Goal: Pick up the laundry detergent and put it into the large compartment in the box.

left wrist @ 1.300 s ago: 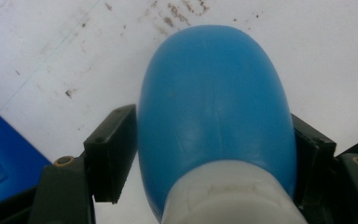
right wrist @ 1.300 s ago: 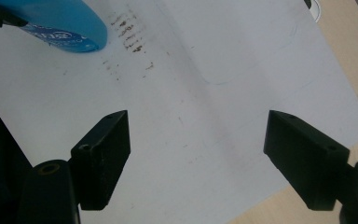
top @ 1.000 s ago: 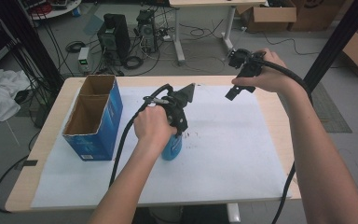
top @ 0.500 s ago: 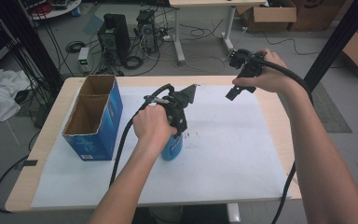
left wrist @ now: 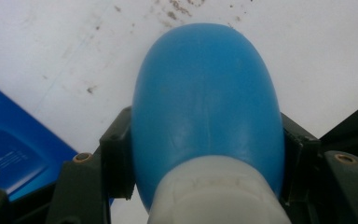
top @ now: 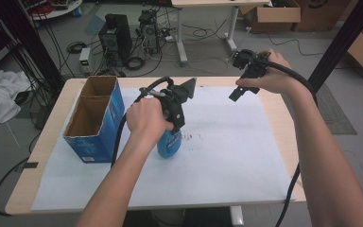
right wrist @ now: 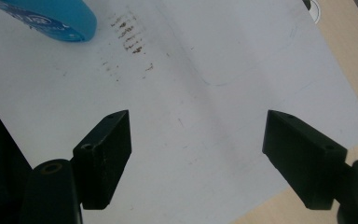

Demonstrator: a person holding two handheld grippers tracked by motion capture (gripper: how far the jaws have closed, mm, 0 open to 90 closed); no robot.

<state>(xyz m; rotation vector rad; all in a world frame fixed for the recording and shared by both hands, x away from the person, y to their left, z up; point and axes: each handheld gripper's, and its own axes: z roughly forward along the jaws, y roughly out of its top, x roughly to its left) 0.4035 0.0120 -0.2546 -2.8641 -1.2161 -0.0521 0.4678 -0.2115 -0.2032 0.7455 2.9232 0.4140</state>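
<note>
The blue bottle (left wrist: 207, 107) is a smooth, rounded plastic thing, egg-like in the left gripper view, with a glossy sheen and a white collar or cap at the end nearest the camera. It sits squarely between the jaws of the left gripper (top: 176, 124), whose black pads press on its two flanks just above the white part; the jaws are closed on it as far as its width lets them. The blue body runs out past the jaw tips over the white paper (top: 227, 156) that covers the worktop (top: 52, 127). In the high view some pale lettering shows on its lower side, too small to read. Whether its base touches the paper I cannot tell.

The right gripper (right wrist: 198, 154) has its jaws spread wide, with bare paper between them. From there the bottle lies well beyond the jaw tips, far off to one side.
</note>
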